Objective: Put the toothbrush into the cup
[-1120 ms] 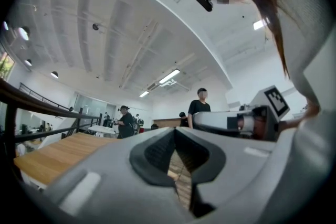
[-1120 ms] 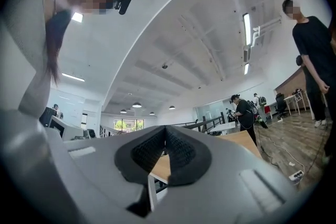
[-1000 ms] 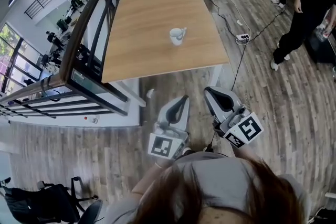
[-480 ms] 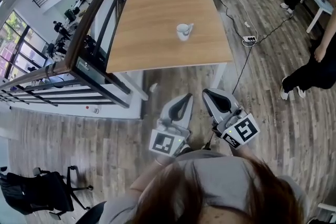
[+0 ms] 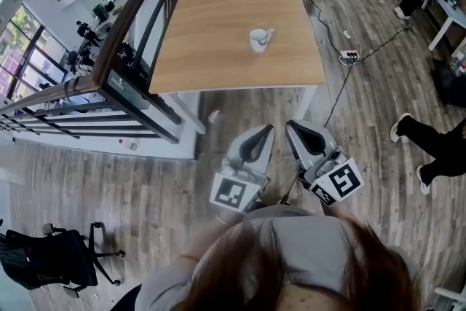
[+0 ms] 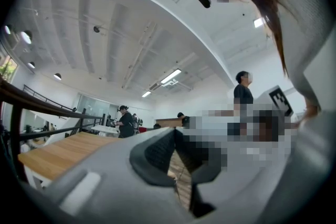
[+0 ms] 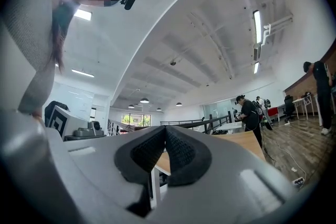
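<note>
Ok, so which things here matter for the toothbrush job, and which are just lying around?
For the job: white cup on the table; toothbrush, seemingly in the cup already; left gripper and right gripper, both shut and empty.

Just lying about: power strip, office chair, railing.
</note>
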### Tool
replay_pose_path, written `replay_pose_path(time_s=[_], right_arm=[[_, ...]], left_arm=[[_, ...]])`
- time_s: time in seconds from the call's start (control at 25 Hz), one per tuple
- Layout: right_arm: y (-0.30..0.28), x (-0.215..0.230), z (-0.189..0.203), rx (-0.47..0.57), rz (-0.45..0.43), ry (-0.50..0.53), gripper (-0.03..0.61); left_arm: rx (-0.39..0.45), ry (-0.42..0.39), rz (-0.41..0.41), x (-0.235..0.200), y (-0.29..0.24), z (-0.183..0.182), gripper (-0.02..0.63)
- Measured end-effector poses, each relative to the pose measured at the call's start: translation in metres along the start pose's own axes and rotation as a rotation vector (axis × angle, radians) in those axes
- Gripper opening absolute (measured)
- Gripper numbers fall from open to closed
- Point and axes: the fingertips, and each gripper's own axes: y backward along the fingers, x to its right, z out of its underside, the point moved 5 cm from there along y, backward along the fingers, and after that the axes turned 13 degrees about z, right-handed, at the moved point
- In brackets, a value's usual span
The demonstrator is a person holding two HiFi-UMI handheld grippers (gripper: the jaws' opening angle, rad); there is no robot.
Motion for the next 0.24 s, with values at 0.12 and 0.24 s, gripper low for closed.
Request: replay_pose_path(time_s=[0.12,0.24], right_arm=[[0.0011,0.0003,-0.0004,0.000,0.002,0.003,0.005],[0.0014,-0.0007,-0.0005,-0.001,0.003,0.008,0.005]], left_arm=[[-0.004,-0.001,0.008,0.0016,-0.0018,0.0004,0.003],[-0.006,0.007,0.010,0.0022,-0.0022,0.0005,0.003]])
